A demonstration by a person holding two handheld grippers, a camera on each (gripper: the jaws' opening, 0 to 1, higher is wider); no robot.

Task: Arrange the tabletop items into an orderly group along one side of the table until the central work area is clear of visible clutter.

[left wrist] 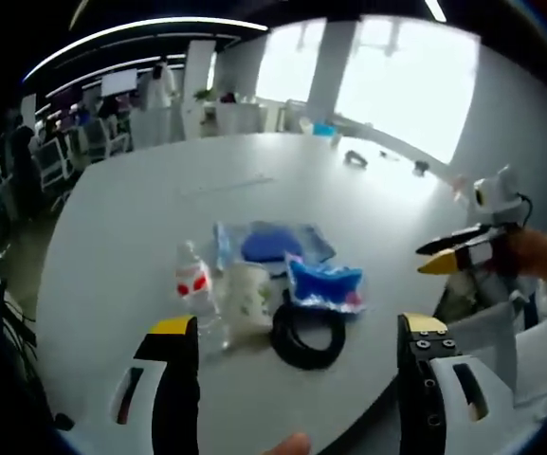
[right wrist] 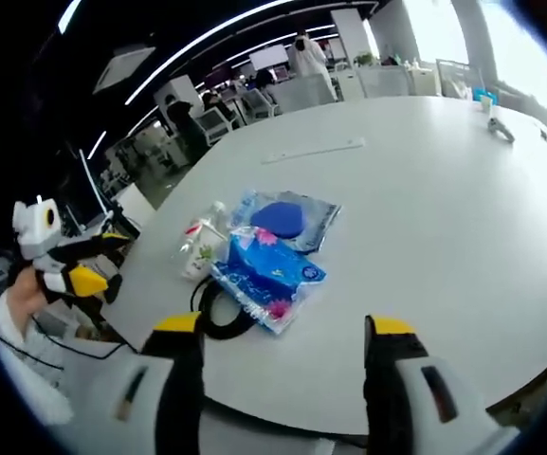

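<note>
A small cluster lies on the round white table (left wrist: 140,227): a clear bottle with a red label (left wrist: 195,284), a white cup (left wrist: 247,296), a blue tissue pack (left wrist: 325,284), a black coiled ring (left wrist: 306,339) and a clear bag holding a blue item (left wrist: 271,242). My left gripper (left wrist: 298,326) hovers open above the near edge, its jaws framing the ring. In the right gripper view the tissue pack (right wrist: 265,270), bag (right wrist: 287,220), bottle (right wrist: 197,237) and ring (right wrist: 218,318) lie ahead of my open right gripper (right wrist: 282,327). Each gripper shows in the other's view: the right gripper (left wrist: 453,254) and the left gripper (right wrist: 88,265).
A thin pale strip (right wrist: 316,150) lies beyond the cluster. Small dark objects (left wrist: 355,158) rest near the table's far edge by the windows. Desks, chairs and people fill the room behind. The table's far half (right wrist: 444,209) is bare.
</note>
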